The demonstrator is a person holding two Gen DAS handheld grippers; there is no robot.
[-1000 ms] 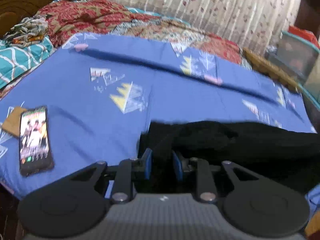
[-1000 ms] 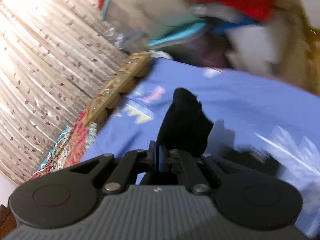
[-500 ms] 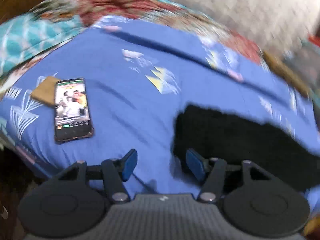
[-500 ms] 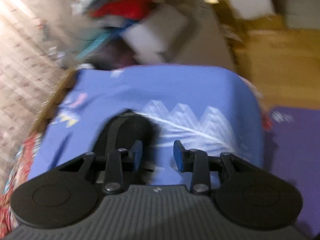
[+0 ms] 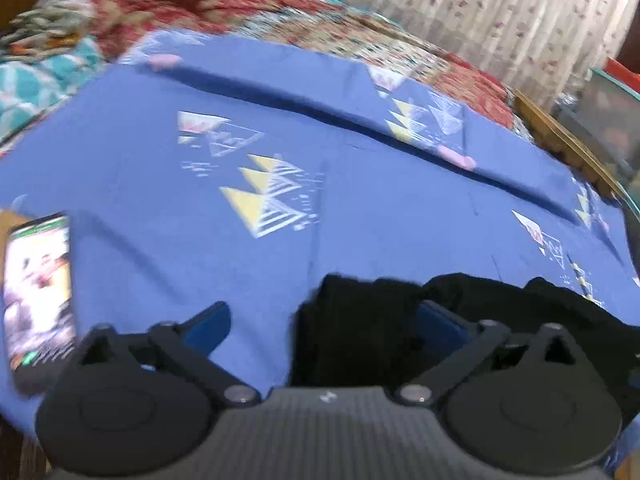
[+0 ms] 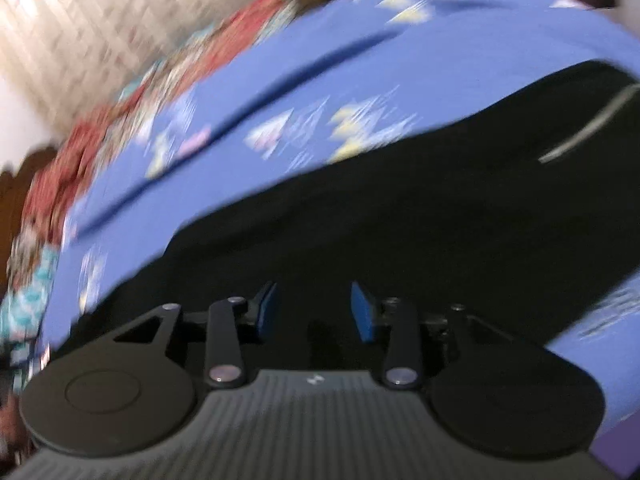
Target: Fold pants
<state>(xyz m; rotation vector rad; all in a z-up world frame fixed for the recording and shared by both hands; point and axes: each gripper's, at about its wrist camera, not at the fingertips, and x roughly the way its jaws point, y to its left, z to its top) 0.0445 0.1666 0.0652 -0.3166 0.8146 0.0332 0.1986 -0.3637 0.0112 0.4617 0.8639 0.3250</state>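
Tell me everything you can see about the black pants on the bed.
The black pants look like soft, dark fabric, lying flat in a long band on the blue patterned sheet. A thin pale line, perhaps a seam or drawstring, shows near one end. In the left wrist view one end looks bunched. The left tool and right tool are both opening above them; no pad presses the cloth.

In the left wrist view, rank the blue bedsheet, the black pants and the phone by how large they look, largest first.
1. Blue bedsheet, filling most of the view.
2. Black pants, partly hidden behind the claw.
3. Phone, cut off by the left edge.
The pants and phone lie nearest the camera, so their true sizes stay unsure.
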